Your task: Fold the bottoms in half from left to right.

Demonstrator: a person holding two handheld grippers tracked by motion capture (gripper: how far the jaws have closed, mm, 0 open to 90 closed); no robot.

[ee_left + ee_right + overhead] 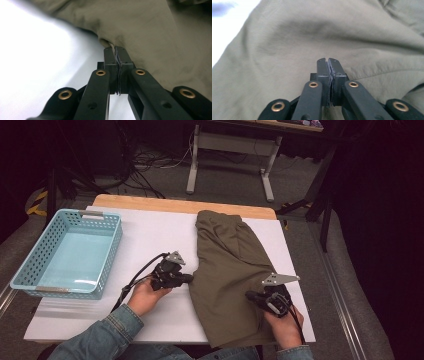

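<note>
Looking at the high view first, an olive-green garment (227, 275) is seen lying lengthwise on the white table (150, 240), right of centre, with its near end hanging toward the person's edge. The left gripper (189, 278) is set against the garment's left edge, and the right gripper (250, 295) is laid on the cloth near its right side. A light blue basket (70, 252) is parked well off to the left, nothing in it.

In the left gripper view, the jaws are shown shut with a small fold of the garment's edge (110, 43) apparently nipped at the tips.

In the right gripper view, the jaws are pressed together over the cloth (287, 50); whether any fabric is actually caught can't be told, since it looks smooth right at the tips.

So progress-wise it's judged to be early days: an edge is gripped, but no fold is made yet, and the basket is untouched.
</note>
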